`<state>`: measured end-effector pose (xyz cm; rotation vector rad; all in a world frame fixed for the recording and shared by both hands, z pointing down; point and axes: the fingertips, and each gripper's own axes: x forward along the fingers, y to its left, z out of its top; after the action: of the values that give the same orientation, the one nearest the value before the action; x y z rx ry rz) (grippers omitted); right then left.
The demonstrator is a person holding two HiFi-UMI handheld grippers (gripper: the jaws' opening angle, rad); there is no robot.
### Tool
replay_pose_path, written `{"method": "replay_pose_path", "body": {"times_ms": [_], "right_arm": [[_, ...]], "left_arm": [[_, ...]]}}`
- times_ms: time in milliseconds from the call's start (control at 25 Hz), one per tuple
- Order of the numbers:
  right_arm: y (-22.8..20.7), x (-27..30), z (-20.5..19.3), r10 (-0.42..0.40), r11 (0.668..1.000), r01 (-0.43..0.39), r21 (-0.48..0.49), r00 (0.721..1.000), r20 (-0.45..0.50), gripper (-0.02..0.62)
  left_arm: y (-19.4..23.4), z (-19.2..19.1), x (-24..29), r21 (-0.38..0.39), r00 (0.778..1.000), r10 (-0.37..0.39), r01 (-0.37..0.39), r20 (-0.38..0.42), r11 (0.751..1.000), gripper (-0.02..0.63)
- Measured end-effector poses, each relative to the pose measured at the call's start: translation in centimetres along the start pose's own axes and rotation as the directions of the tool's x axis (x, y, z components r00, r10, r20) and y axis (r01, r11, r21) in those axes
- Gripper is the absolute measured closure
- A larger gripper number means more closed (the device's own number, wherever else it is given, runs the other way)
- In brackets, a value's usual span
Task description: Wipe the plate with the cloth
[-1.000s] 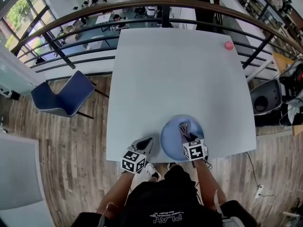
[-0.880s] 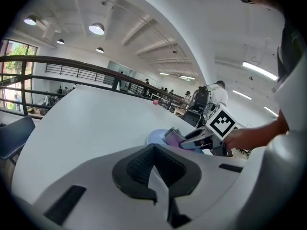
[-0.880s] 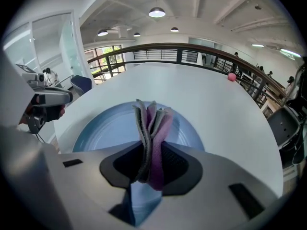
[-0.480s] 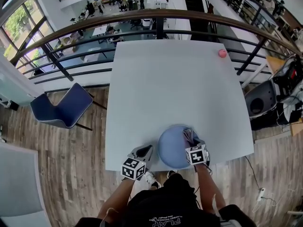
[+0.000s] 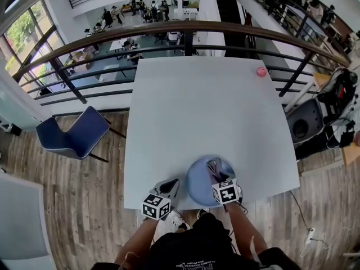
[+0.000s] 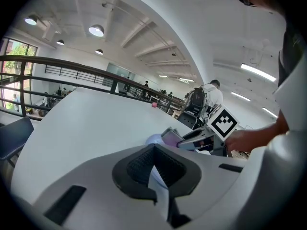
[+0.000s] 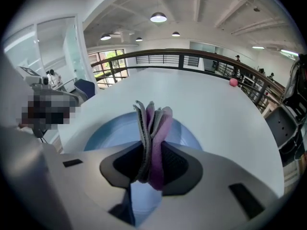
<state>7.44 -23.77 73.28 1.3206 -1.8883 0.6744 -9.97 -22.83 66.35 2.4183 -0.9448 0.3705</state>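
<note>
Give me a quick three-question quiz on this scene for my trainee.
1. True or false: the right gripper is shut on the cloth.
2. Where is the pink ball? A: on the plate. B: near the far right corner of the table. C: off the table.
3. Fill in: the cloth is held over the blue ____.
Key: 1 true; 2 B; 3 plate.

Open tabletop (image 5: pixel 208 106) beyond the plate (image 5: pixel 196 184); only a pink ball (image 5: pixel 261 71) at the far right corner.
</note>
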Motion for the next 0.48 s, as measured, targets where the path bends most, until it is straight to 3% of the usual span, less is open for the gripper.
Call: {"method": "replay_pose_path", "body": {"times_ms": [480], "right_arm": [[8.9, -0.6, 0.7, 0.153, 0.982, -0.152, -0.109, 0.988, -0.003, 0.482]], "left_arm": [[-0.3, -0.9, -1.9, -0.015, 0.999, 0.028, -0.028, -0.015, 0.999, 0.603]]}}
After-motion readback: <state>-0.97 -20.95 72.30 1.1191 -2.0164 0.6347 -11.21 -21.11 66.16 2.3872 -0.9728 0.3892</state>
